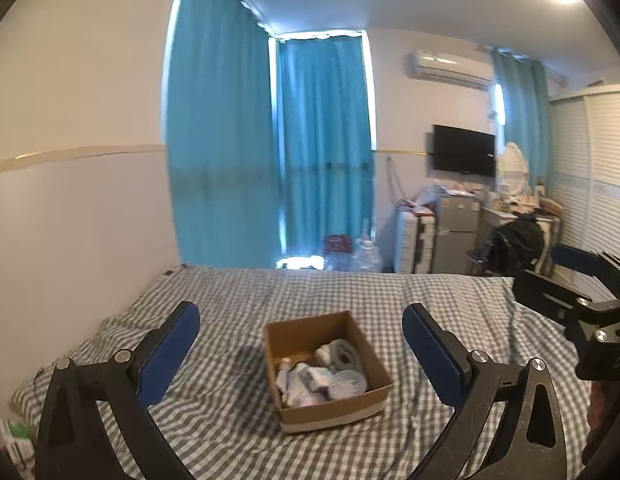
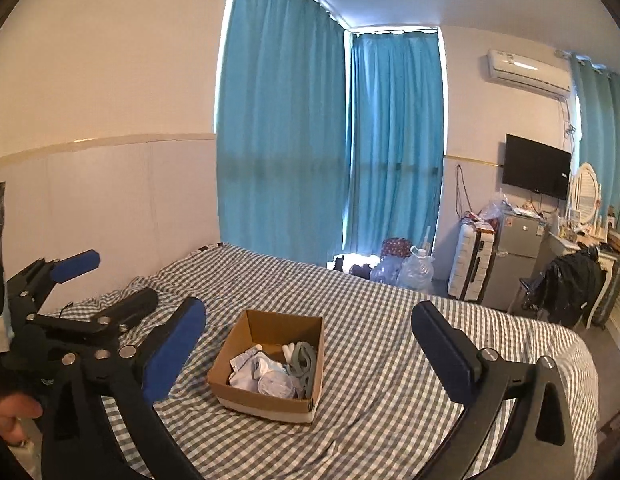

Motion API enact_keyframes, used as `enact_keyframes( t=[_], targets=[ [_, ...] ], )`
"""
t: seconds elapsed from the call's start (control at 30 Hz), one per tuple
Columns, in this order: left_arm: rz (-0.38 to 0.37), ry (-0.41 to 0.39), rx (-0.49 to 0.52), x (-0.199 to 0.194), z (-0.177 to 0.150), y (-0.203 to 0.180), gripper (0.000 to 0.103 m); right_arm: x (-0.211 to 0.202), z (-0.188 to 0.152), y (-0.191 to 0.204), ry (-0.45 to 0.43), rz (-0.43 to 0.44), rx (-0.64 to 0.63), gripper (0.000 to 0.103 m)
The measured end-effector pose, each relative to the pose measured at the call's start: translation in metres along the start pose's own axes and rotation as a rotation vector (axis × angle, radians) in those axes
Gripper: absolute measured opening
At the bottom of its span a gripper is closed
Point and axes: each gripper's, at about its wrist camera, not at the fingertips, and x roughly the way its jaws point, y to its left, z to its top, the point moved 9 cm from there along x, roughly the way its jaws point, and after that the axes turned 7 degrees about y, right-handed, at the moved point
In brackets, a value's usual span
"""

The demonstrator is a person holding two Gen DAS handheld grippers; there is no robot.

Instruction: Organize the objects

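An open cardboard box point(image 1: 294, 330) sits on the grey checked bed point(image 1: 238, 292). It holds several small items: white and pale blue packets point(image 1: 306, 384), a round clear lid point(image 1: 349, 383) and a grey ring-shaped piece point(image 1: 342, 356). My left gripper point(image 1: 300, 354) is open and empty, held above the near side of the box. My right gripper point(image 2: 310, 350) is open and empty, also above the box point(image 2: 282, 328), with the bed point(image 2: 390, 320) under it. Each gripper shows in the other's view: the right one point(image 1: 558, 280) at the right edge, the left one point(image 2: 106, 284) at the left.
A white wall runs along the bed's left side. Blue curtains point(image 1: 270, 152) hang behind the bed. Water jugs point(image 1: 364, 256), a white suitcase point(image 1: 414, 240), a small fridge point(image 1: 456, 232), a cluttered desk and a chair with a black jacket point(image 1: 518, 240) stand on the far right.
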Motion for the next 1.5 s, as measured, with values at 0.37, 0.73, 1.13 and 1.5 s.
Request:
enact_keyframes(
  t=[0.37, 0.73, 1.13, 1.5],
  targets=[
    [0.056, -0.024, -0.079, 0.014, -0.091, 0.002, 0.103, 0.018, -0.077, 0.006, -0.079, -0.002, 0.014, 0.103],
    [0.116, 0.037, -0.086, 0.031, -0.128, 0.013, 0.103, 0.066, -0.141, -0.009, 0.041, -0.057, 0.029, 0.103],
    [0.108, 0.050, -0.078, 0.028, -0.129, 0.010, 0.103, 0.065, -0.143, -0.006, 0.052, -0.062, 0.034, 0.103],
    [0.107, 0.056, -0.079, 0.028, -0.130, 0.009, 0.103, 0.064, -0.142, -0.001, 0.055, -0.058, 0.023, 0.103]
  ],
)
